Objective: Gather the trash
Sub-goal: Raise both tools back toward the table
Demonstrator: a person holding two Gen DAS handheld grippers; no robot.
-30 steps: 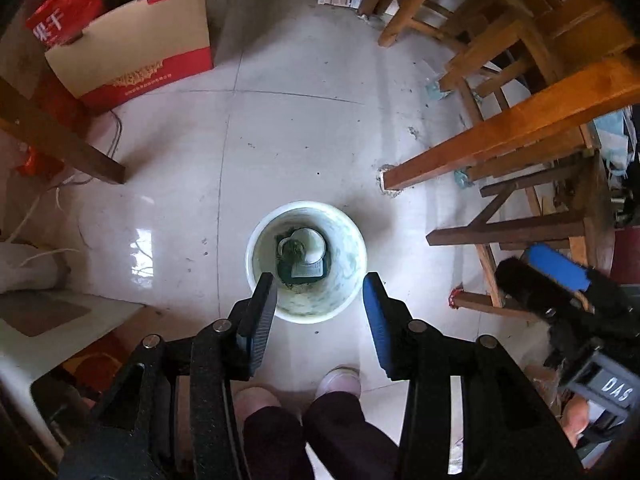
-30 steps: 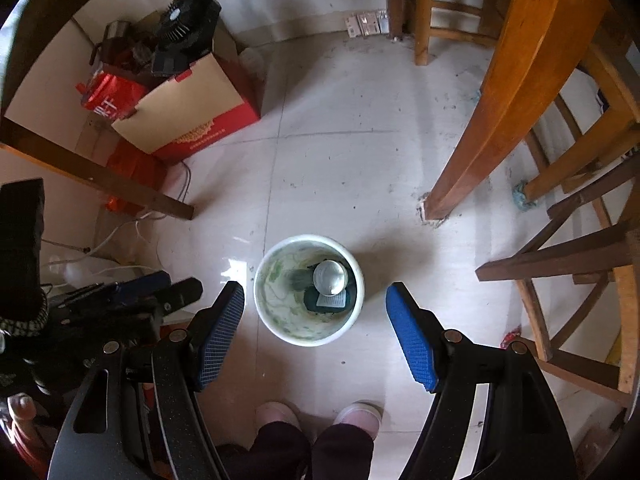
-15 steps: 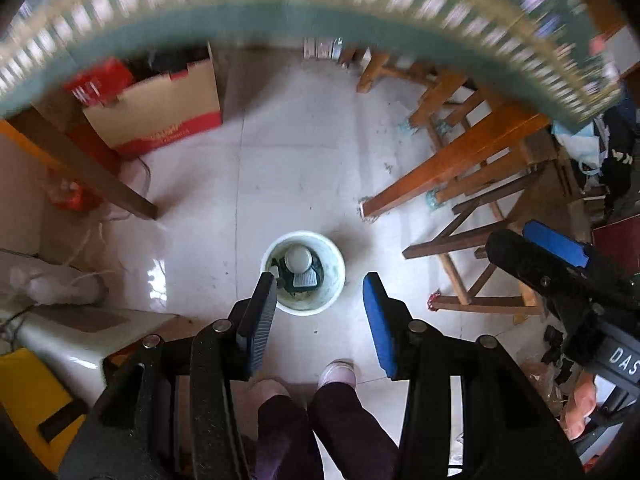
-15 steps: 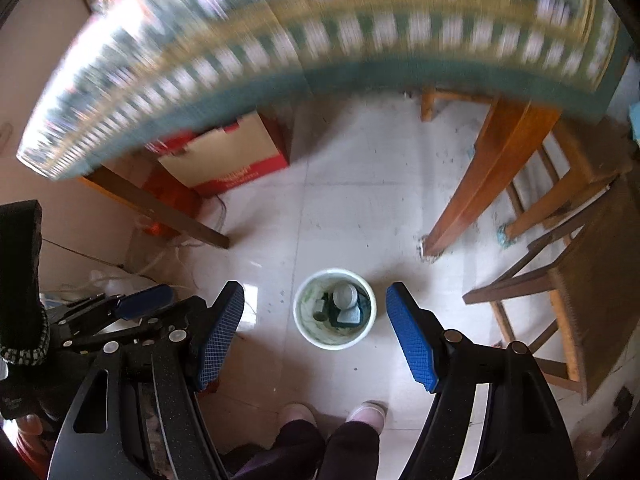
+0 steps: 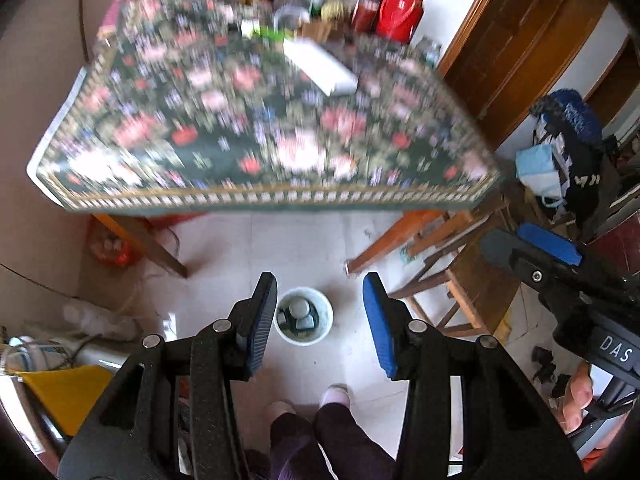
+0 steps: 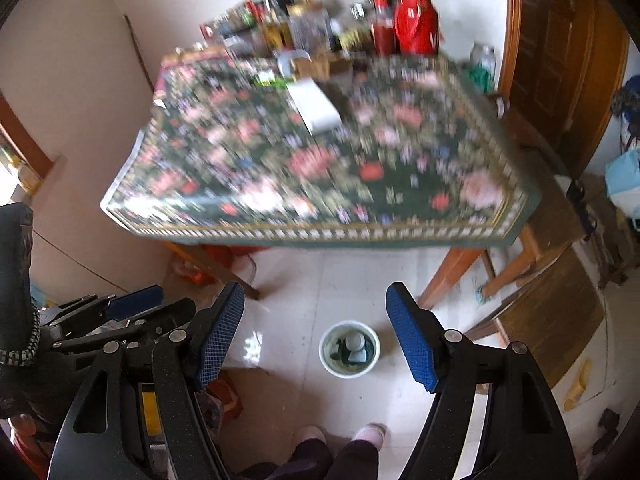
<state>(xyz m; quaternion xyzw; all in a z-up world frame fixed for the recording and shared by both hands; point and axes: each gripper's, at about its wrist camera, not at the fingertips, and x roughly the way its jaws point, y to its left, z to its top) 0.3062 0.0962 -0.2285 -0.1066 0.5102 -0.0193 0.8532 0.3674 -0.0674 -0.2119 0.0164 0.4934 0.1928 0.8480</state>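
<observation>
Daylight, bright and even. Motion blur smears the floral tablecloth (image 5: pixel 264 128) and clutter at 12 o'clock. Glare patch on floor tiles (image 6: pixel 253 347) at 7 o'clock. Fisheye bending and dark vignette at corners.

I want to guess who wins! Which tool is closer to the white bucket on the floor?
Too close to call. Both open tools, left tool and right tool, hang high above the white bucket, side by side.

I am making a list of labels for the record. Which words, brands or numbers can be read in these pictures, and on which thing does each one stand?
"DAS": white letters on the black body of the right gripper, seen in the left wrist view.
Labels on the bottles and the red canister at the far edge of the floral-cloth table: too blurred to read.
White flat box on the table: no text readable.
</observation>
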